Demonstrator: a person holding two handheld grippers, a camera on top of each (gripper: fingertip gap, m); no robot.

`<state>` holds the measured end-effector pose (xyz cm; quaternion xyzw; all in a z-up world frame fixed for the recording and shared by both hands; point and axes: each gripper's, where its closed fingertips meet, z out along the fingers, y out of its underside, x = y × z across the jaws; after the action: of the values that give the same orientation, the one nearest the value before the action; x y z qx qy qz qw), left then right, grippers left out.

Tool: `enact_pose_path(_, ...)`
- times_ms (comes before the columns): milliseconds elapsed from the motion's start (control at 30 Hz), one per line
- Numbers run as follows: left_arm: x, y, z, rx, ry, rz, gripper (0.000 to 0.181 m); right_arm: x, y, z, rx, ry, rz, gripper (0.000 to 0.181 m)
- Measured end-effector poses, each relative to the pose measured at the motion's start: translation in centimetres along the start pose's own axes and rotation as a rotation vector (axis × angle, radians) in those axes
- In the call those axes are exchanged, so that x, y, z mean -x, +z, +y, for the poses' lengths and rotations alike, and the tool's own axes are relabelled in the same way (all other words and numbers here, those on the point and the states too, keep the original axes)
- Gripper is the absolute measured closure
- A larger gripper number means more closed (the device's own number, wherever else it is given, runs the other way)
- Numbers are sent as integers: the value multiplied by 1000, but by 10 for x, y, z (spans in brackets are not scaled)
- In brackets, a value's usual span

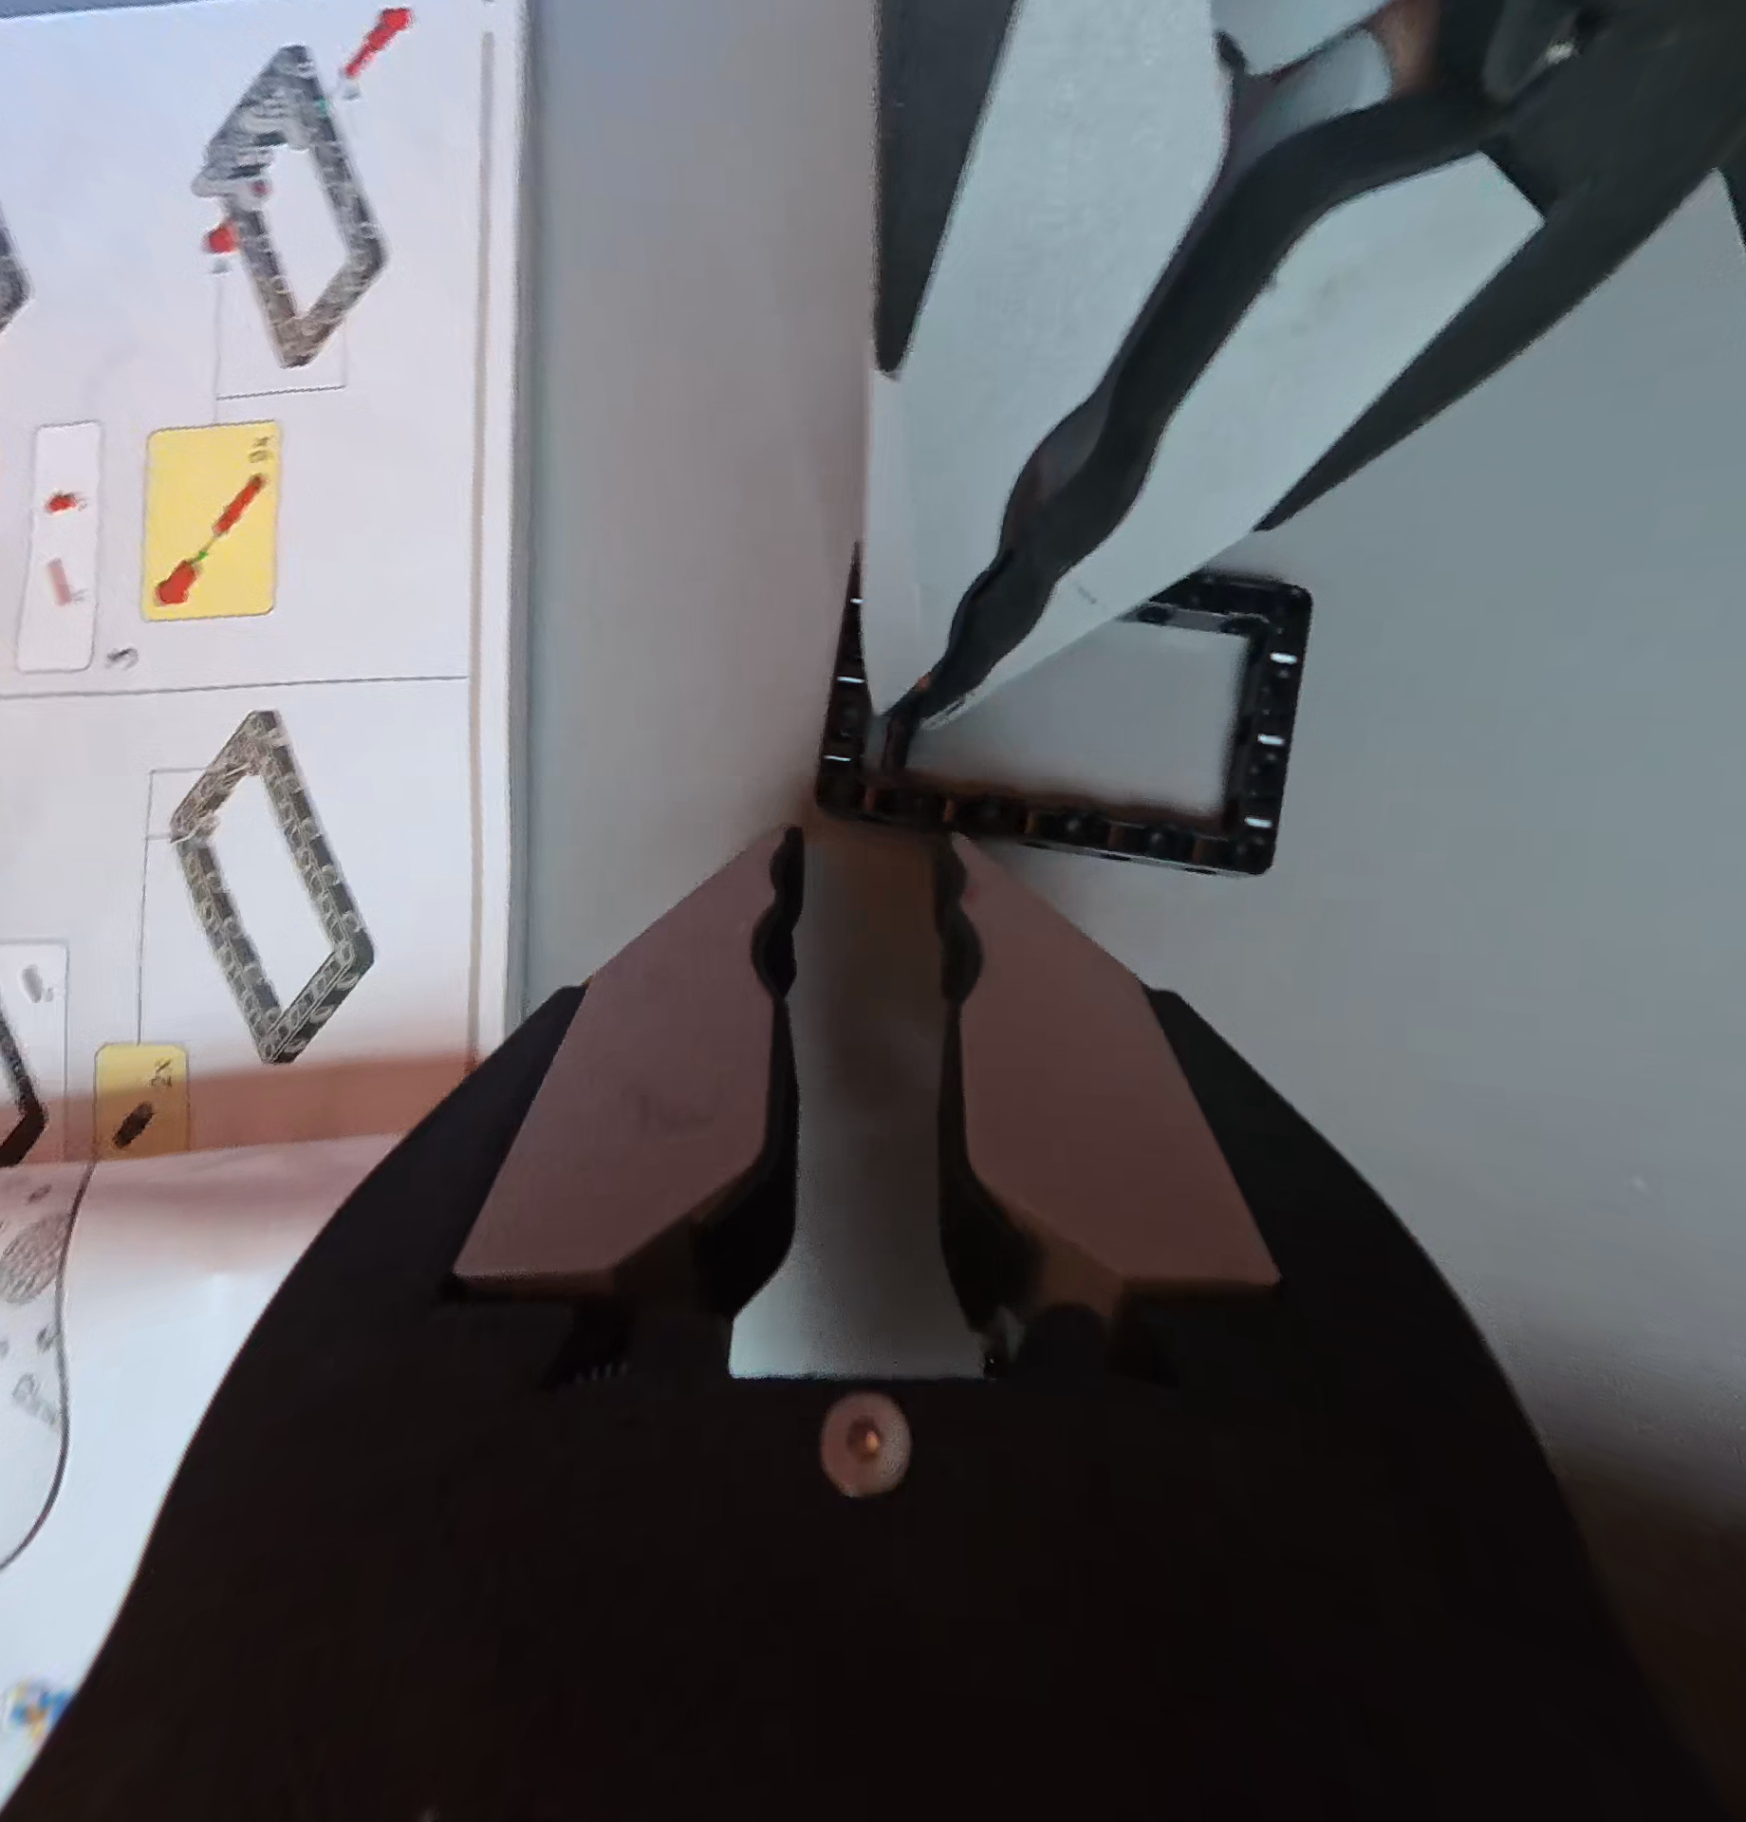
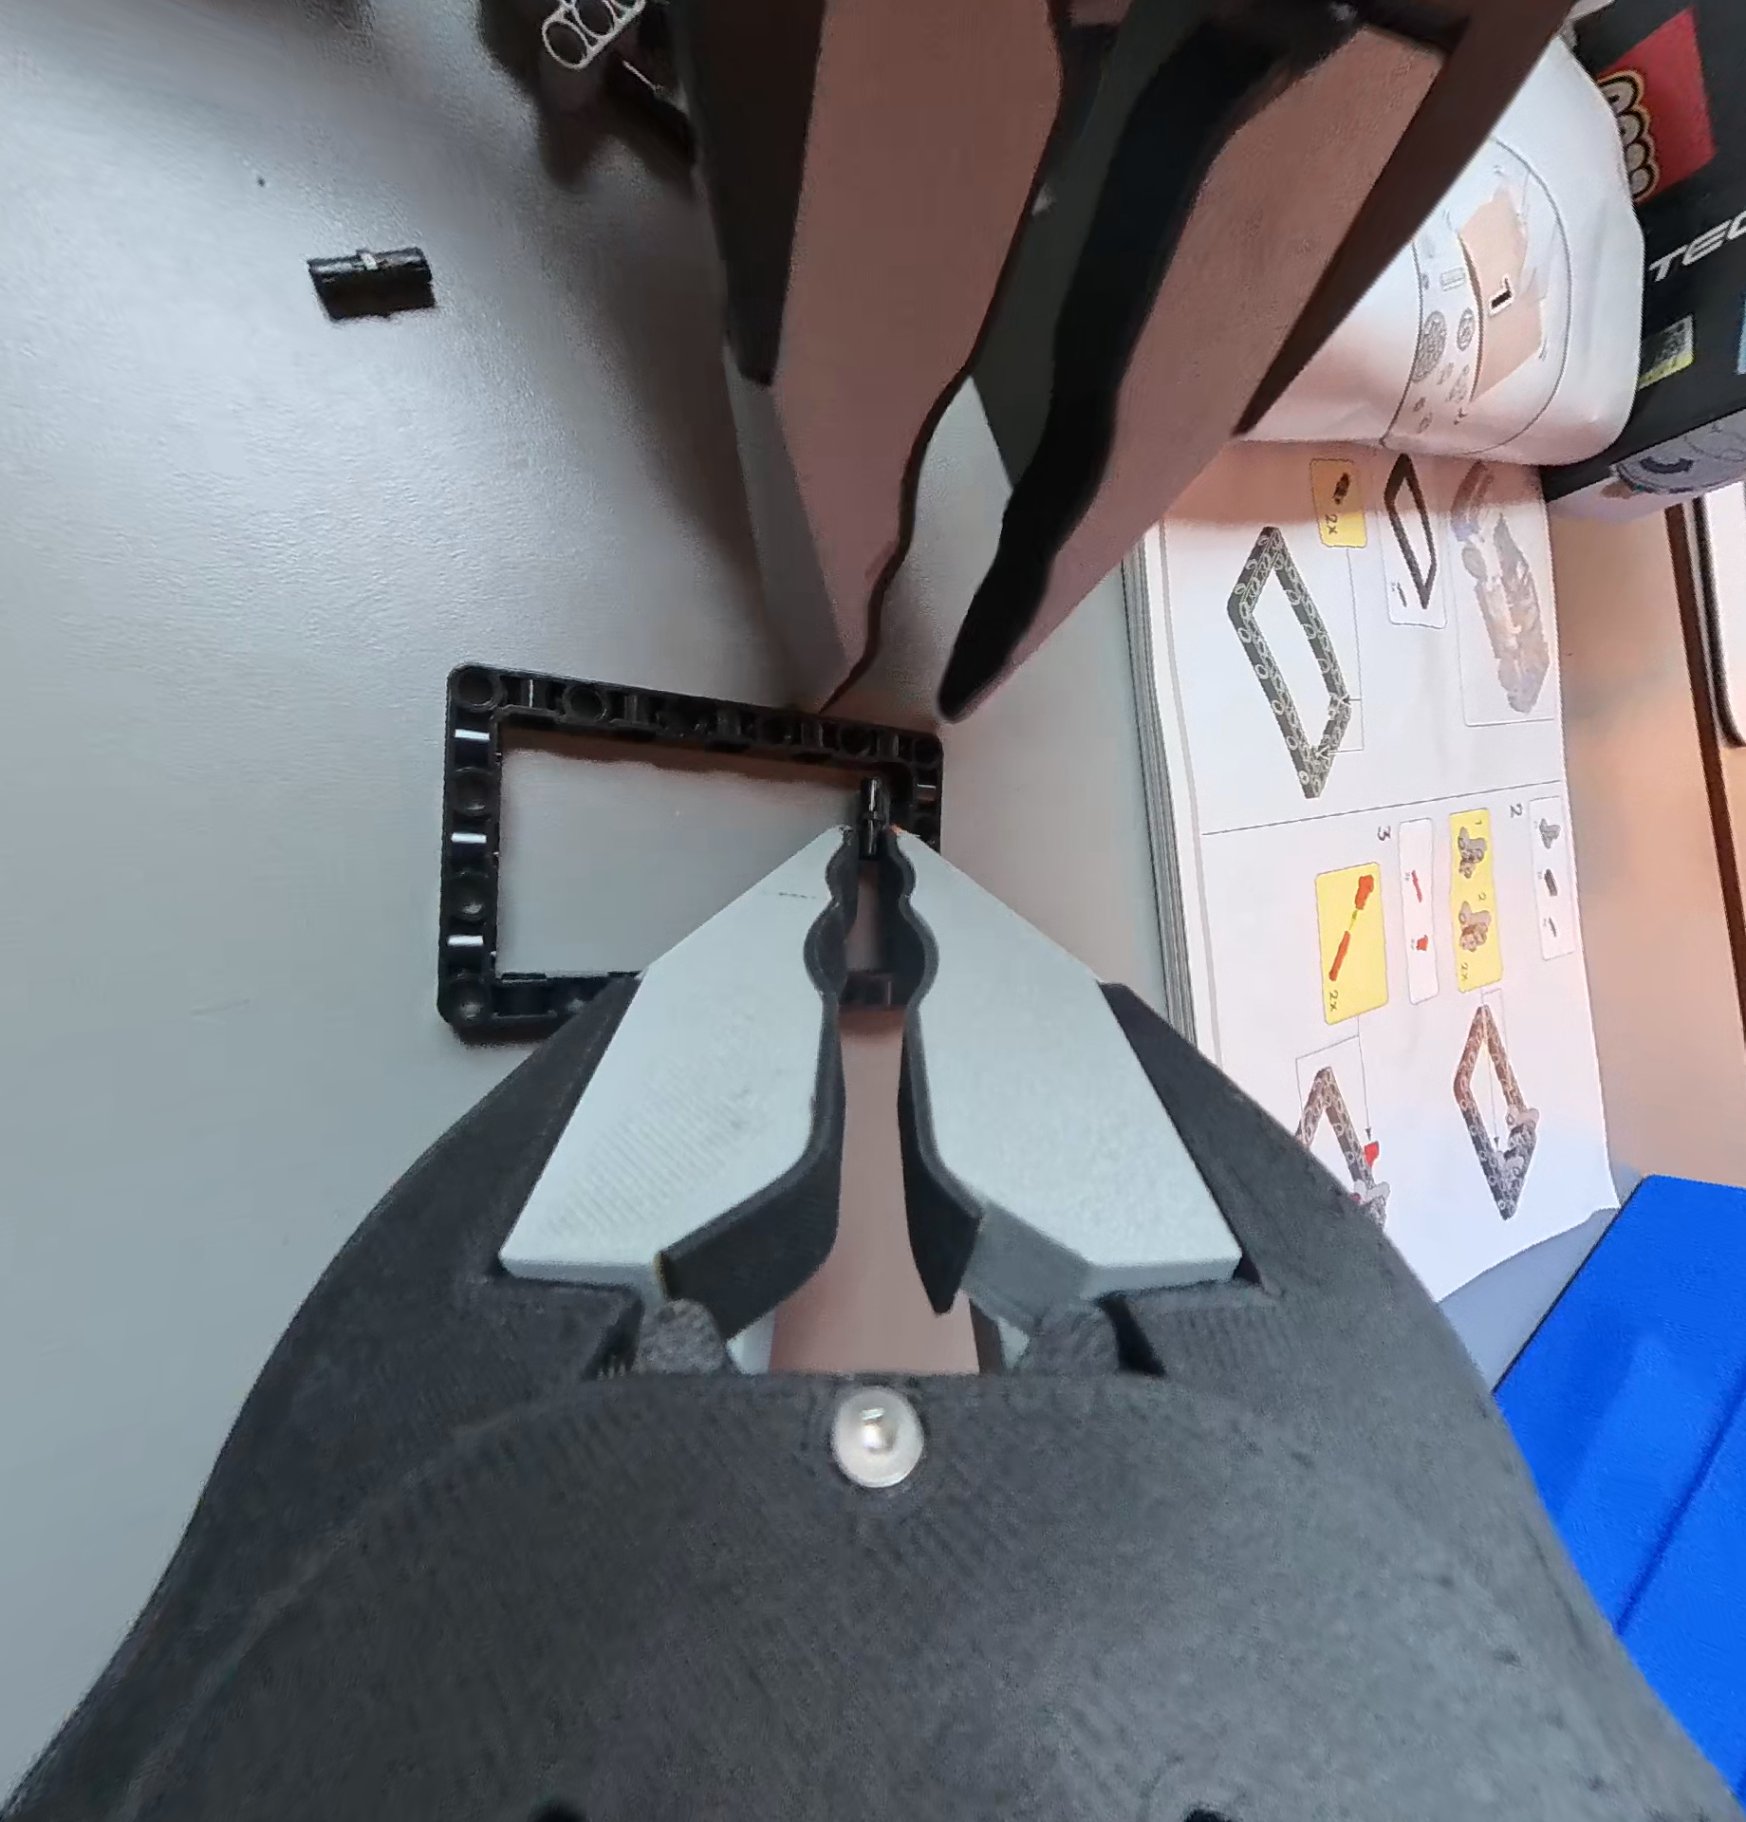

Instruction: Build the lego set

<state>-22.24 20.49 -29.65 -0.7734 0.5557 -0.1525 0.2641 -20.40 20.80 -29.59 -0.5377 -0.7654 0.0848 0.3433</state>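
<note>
Pale grey desk (image 2: pixel 209 592) carries a black rectangular Lego frame (image 2: pixel 470 838) beside an open instruction booklet (image 2: pixel 1362 789). Right tool (image 2: pixel 871 838), reaching in low, pinches a small black pin (image 2: pixel 871 804) at the frame's corner. Left tool (image 1: pixel 869 838), fingers spread, seems to brace that corner. Next, I judge, the pin needs pressing into a hole.

black frame (image 1: pixel 1268 730) near corner hidden by grey finger | booklet (image 1: pixel 238 493) cut off left, blurred

The left gripper (image 1: pixel 871 848), with brownish fingers, points forward with its jaws set apart, nothing between them. The right gripper (image 2: pixel 871 836), with grey fingers, has its tips pinched nearly together, meeting the left one tip to tip.
</note>
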Motion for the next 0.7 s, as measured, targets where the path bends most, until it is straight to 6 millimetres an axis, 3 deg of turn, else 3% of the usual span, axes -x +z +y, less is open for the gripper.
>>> enact_pose_path(367,2,1,0,-3,36,81,150,-1,2,-2,-25,-66,16,180)
enact_pose_path(700,-5,4,-5,-81,74,146,170,-4,2,-1,-79,-278,63,180)
